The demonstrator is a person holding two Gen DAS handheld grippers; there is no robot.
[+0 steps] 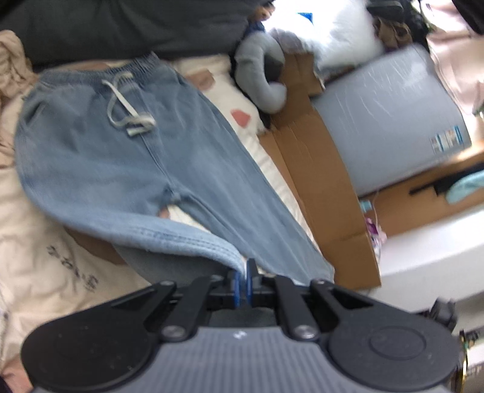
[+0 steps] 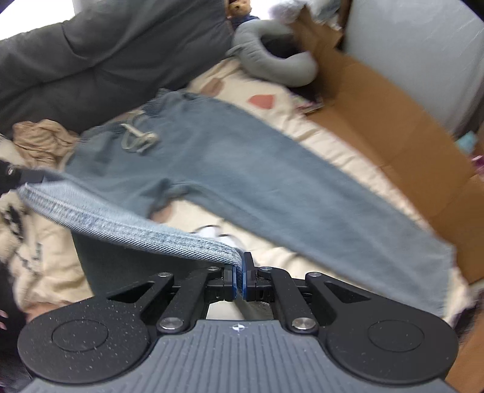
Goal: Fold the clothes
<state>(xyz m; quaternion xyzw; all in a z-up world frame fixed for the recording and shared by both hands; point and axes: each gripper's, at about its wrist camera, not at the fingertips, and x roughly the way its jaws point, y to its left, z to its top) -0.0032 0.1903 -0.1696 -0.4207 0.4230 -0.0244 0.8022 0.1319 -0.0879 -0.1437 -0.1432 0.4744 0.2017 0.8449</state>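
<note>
You have the light-blue denim trousers [image 1: 127,157] spread front-up on the cream printed bedcover [image 1: 39,272], waistband toward the dark grey cushion [image 1: 121,27] at the far side, and both tools are clamped on the hem of one leg: your left gripper [image 1: 244,282] has its blue pads [image 1: 239,287] pinched on one corner of that hem, and your right gripper [image 2: 240,278] is pinched the same way on the other corner, so the hem stretches taut between them and stands lifted off the bed. The other leg [image 2: 332,205] lies flat and straight, running out toward the cardboard box [image 2: 393,127]. By my reading you are mid-fold, carrying the raised leg; whether it goes across onto its partner or up toward the waistband the views do not settle, so keep both corners level and the edge tight while it travels. The cloth is a heavy twill with a thick stitched hem, stiff enough to hold a crease, and the gathered elastic waist carries a pale flat drawstring [image 1: 127,105] tied loosely that may bunch under a fold. A beige crumpled garment [image 2: 42,139] lies just beside the waistband.
</note>
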